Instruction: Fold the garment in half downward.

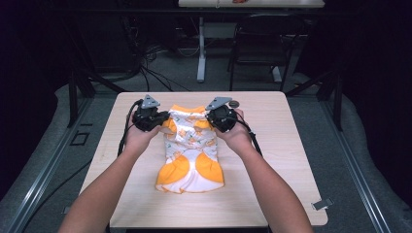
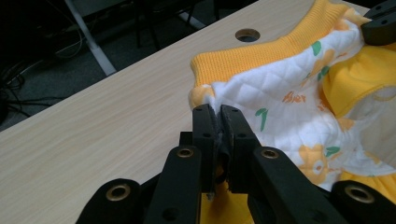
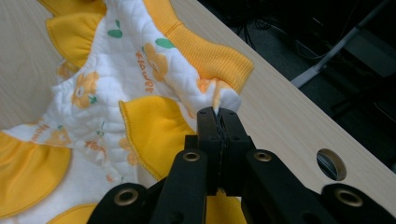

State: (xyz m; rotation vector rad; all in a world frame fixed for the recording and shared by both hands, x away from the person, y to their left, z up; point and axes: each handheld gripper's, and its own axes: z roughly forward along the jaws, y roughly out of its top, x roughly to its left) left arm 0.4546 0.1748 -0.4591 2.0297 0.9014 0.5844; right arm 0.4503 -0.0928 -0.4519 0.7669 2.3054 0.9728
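Observation:
A small quilted garment [image 1: 192, 145], white with orange flower prints, orange ribbed trim and orange ruffles, lies on the wooden table [image 1: 272, 145]. My left gripper [image 1: 163, 119] is shut on the garment's [image 2: 280, 93] left upper corner, next to the ribbed band [image 2: 252, 53]; the cloth is pinched between its jaws [image 2: 217, 114]. My right gripper [image 1: 210, 119] is shut on the garment's [image 3: 116, 84] right upper corner, by the ribbed band [image 3: 205, 51], cloth bunched at its tips [image 3: 217, 112]. The other gripper's black tips [image 2: 380, 23] show at the left gripper view's top right.
A round cable hole [image 1: 234, 103] sits in the table near the far edge, just beyond my right gripper. A clip [image 1: 322, 204] hangs at the table's right front edge. Behind the table stand a chair [image 1: 260, 43] and a white desk leg [image 1: 201, 48], with cables on the floor.

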